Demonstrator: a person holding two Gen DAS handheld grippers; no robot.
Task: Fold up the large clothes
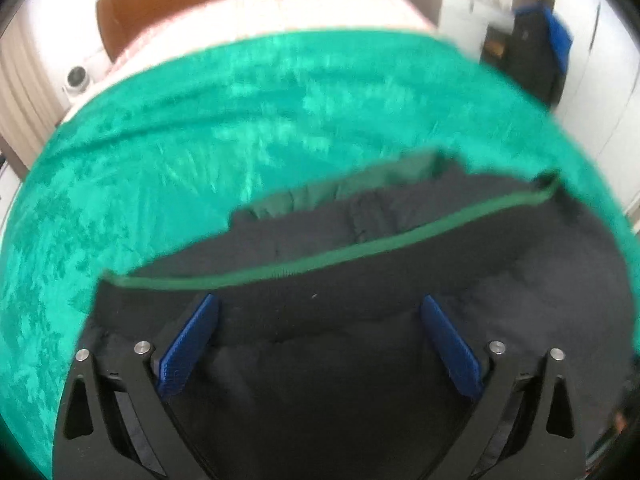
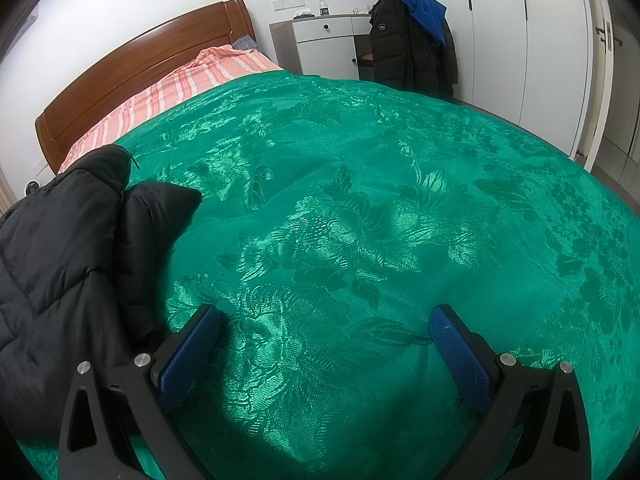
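Observation:
A large black padded jacket [image 1: 360, 360] with a green trim band [image 1: 360, 248] and a green lining lies on the green bedspread [image 1: 160, 152]. My left gripper [image 1: 318, 304] is open, its blue pads spread wide just above the jacket, empty. The left view is blurred. In the right wrist view the jacket [image 2: 60, 248] lies bunched at the left. My right gripper [image 2: 324, 316] is open and empty over bare bedspread [image 2: 360, 200], to the right of the jacket.
A wooden headboard [image 2: 140, 64] and a pink striped sheet [image 2: 180, 84] are at the far end. A white cabinet [image 2: 328, 44] and a chair hung with a black and blue coat [image 2: 412, 44] stand by the wardrobe [image 2: 520, 40].

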